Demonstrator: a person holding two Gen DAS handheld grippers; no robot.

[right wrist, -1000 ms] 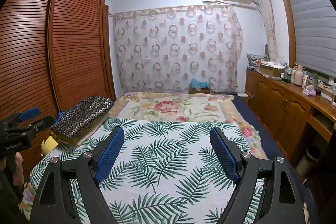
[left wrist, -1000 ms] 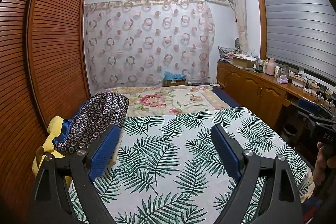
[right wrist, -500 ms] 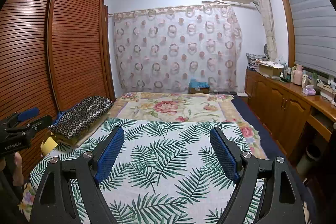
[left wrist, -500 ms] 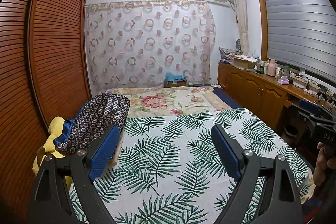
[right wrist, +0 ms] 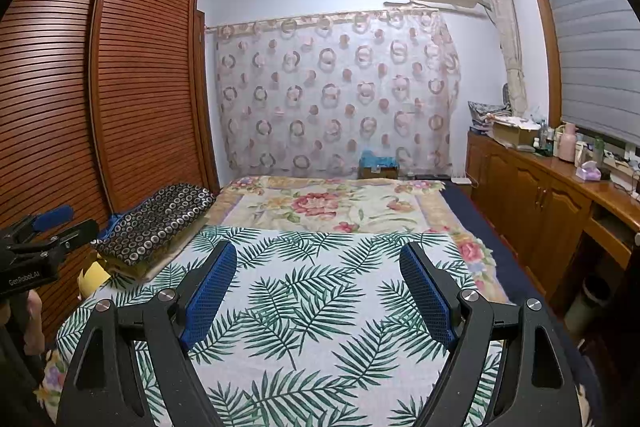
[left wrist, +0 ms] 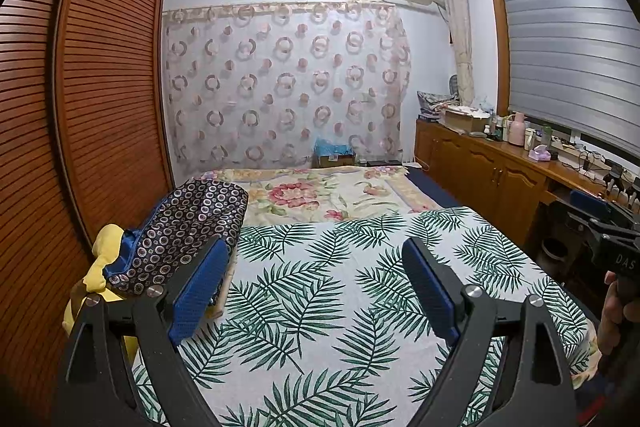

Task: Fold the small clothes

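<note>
A dark blue garment with a ring pattern (left wrist: 188, 231) lies folded on a small pile at the bed's left edge, over a yellow cloth (left wrist: 106, 247); it also shows in the right wrist view (right wrist: 156, 219). My left gripper (left wrist: 316, 287) is open and empty above the palm-leaf sheet (left wrist: 320, 307), to the right of the pile. My right gripper (right wrist: 318, 287) is open and empty above the same sheet (right wrist: 320, 307). Each gripper shows at the edge of the other's view, the right one (left wrist: 612, 247) and the left one (right wrist: 36, 247).
A slatted wooden wardrobe (left wrist: 80, 107) runs along the left side of the bed. A floral blanket (left wrist: 316, 191) covers the far half. A wooden cabinet (left wrist: 500, 167) with bottles and boxes stands along the right wall under the window.
Both grippers have shifted only slightly; the views have drifted a little. Both stay open and empty.
</note>
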